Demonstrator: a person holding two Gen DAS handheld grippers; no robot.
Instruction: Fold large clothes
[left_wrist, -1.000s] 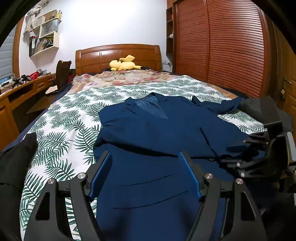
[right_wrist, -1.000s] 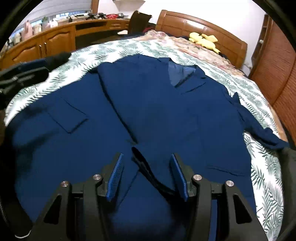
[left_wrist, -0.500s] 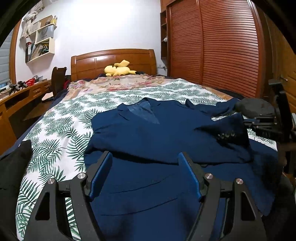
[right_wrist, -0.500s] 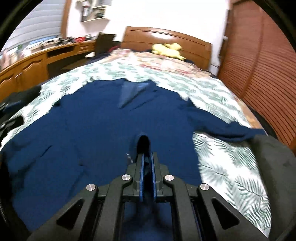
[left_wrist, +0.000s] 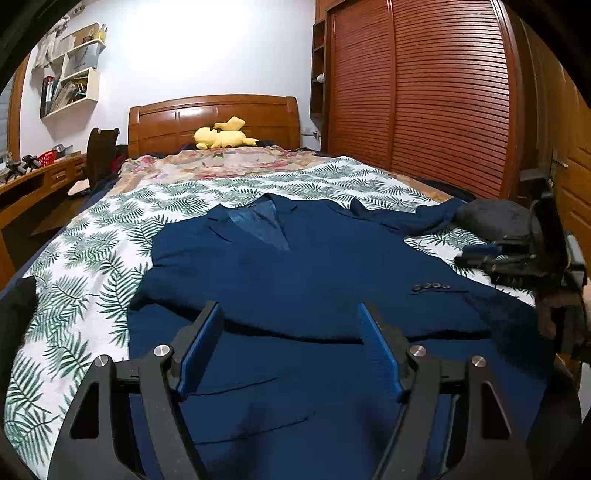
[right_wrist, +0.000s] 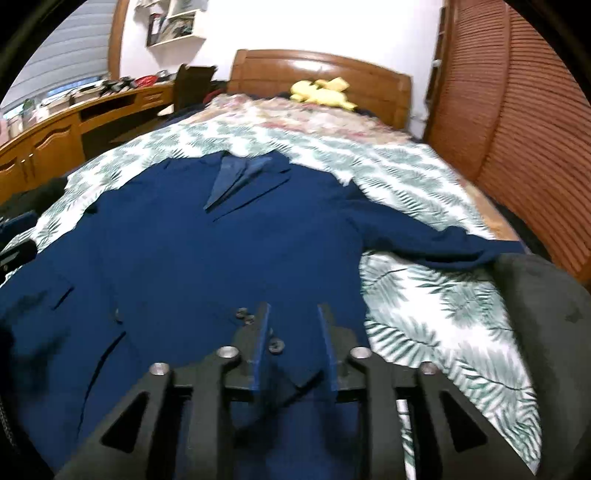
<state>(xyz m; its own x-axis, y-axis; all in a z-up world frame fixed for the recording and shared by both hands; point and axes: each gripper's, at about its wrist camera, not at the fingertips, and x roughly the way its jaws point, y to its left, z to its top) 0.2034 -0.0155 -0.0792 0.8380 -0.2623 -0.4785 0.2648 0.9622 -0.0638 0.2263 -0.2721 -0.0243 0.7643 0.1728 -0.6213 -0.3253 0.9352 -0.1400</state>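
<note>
A navy blue suit jacket (left_wrist: 295, 273) lies front up on the leaf-print bedspread (left_wrist: 92, 266), collar toward the headboard. One sleeve is folded across its front, the buttoned cuff (left_wrist: 430, 286) lying at the right. The other sleeve (right_wrist: 436, 240) stretches out to the right. My left gripper (left_wrist: 290, 321) is open and empty above the jacket's lower front. My right gripper (right_wrist: 293, 314) is open just over the cuff (right_wrist: 275, 345), which lies between its jaws; it also shows in the left wrist view (left_wrist: 517, 258) at the right edge.
A dark grey garment (right_wrist: 535, 306) lies at the bed's right edge. A yellow plush toy (left_wrist: 221, 136) sits by the wooden headboard (left_wrist: 214, 118). A wooden desk (right_wrist: 55, 136) runs along the left, a slatted wardrobe (left_wrist: 424, 92) along the right. Something black (left_wrist: 14, 317) lies at the bed's left edge.
My right gripper shut on the sleeve cuff, carried it across the jacket's front to the right, then opened and let it go. My left gripper stayed open and shifted slightly.
</note>
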